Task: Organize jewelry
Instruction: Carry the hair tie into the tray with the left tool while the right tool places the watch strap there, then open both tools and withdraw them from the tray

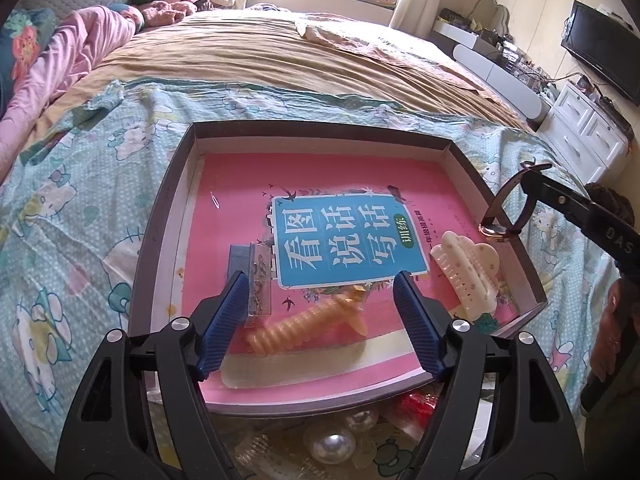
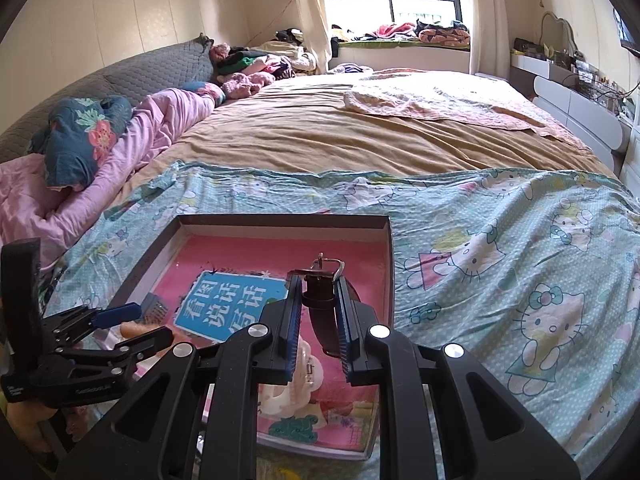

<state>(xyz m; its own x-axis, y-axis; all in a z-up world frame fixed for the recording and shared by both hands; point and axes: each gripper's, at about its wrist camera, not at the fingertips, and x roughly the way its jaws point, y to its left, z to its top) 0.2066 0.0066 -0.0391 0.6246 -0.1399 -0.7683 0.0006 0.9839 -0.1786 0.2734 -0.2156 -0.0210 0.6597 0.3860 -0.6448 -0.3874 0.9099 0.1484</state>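
At the bottom of the left view our left gripper (image 1: 320, 300) stands released above the orange hair clip (image 1: 308, 322) lying in the box (image 1: 320, 130). At right, our right gripper (image 2: 318, 312) is clenched on the watch (image 2: 322, 312) by its strap, so it can hang over the box's right side, above the white claw clip (image 1: 468, 276).

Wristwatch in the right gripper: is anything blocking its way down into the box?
Nothing visible does. The right gripper is shut on the wristwatch by its strap, above the open box near its right wall. The white hair claw lies just below and beside it, so a straight drop may land on or against that clip.
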